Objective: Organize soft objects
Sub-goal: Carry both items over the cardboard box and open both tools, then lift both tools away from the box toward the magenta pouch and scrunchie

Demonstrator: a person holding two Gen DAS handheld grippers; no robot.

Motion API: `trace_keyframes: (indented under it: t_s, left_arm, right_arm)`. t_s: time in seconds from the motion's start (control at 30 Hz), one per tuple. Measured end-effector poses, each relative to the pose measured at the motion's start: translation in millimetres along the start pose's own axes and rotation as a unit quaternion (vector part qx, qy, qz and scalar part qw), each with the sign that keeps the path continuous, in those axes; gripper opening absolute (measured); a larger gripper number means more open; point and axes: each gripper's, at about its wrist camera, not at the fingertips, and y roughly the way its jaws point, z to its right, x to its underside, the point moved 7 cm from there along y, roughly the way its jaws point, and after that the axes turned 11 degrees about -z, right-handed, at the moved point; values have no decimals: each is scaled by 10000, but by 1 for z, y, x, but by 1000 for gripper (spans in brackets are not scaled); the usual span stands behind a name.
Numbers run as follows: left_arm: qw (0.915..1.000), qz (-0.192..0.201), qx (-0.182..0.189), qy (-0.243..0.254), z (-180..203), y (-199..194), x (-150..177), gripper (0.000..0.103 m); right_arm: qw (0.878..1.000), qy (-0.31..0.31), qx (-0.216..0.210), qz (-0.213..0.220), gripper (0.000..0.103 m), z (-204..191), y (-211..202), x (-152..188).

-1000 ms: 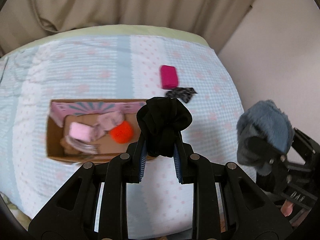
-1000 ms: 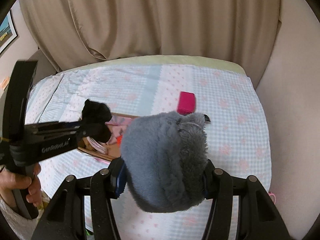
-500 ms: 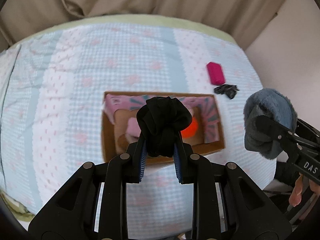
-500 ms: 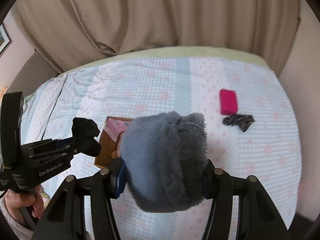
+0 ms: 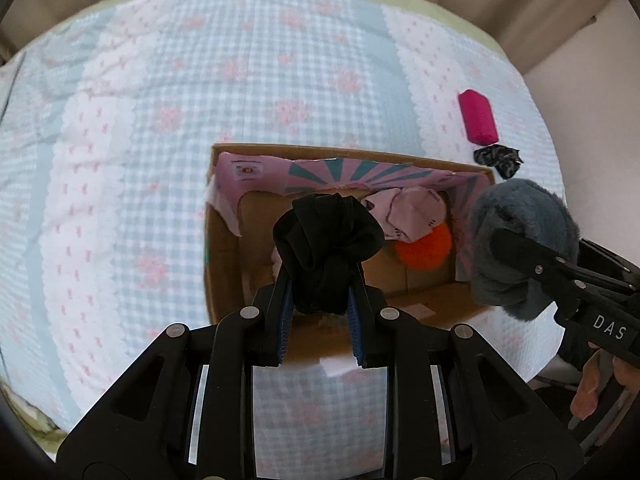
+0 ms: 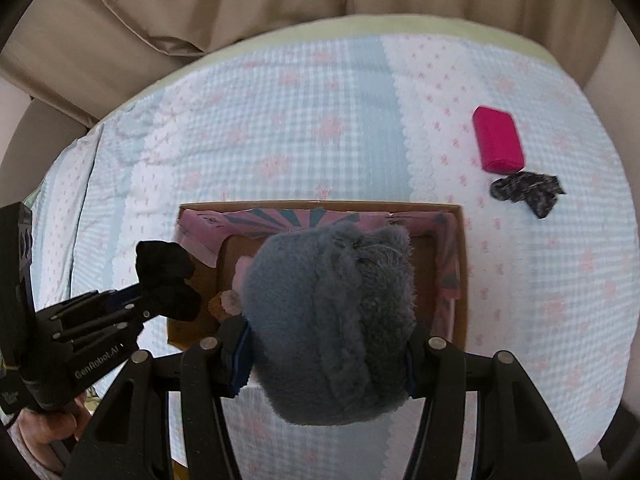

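Soft stuff is split between your two grippers, the box and the bedspread right now. Your left gripper [image 5: 320,312] is clamped tight on a black scrunchie [image 5: 326,248], and your right gripper [image 6: 326,356] has its jaws partway apart, squeezed onto a fluffy grey-blue plush [image 6: 332,320]; both hang over the cardboard box [image 5: 224,280]. The left wrist view lets you see into the box: one orange pom-pom [image 5: 424,250] and one pale pink cloth item [image 5: 408,216] at the far right end, against the pink patterned lining [image 5: 352,174]. From the right wrist view the plush blocks most of that, so you only catch a bit of something pink and tan at the box's left end, too hidden to name. It does show your hand [image 6: 48,428] on the left gripper's handle. Out on the checked bedspread [image 6: 320,120], well right of the box, sit one magenta block [image 6: 498,144] and one dark patterned scrunchie [image 6: 528,190], just beside each other.
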Motion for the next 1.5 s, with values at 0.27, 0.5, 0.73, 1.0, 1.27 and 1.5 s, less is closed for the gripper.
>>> trace_keyframes:
  t_s: [0.27, 0.5, 0.73, 1.0, 1.27, 1.5]
  left_arm:
    - [9989, -461, -53, 14, 3, 56, -20, 21]
    - [9972, -718, -180, 108, 10, 85, -17, 30]
    - [9985, -321, -407, 196, 15, 69, -15, 103]
    - [9989, -255, -403, 49, 7, 59, 2, 103]
    - [9992, 35, -402, 39, 10, 25, 24, 103]
    - [9982, 436, -414, -27, 11, -22, 46, 103]
  right_arm:
    - [9987, 105, -243, -439, 53, 5, 46, -30]
    - [9968, 95, -394, -694, 55, 5, 72, -38]
    - [9974, -169, -273, -641, 102, -4, 76, -48]
    - [9982, -228, -137, -533, 102, 0, 65, -38]
    - [9994, -325, -48, -114, 102, -8, 27, -21]
    - [9985, -404, 49, 364, 102, -16, -22, 8]
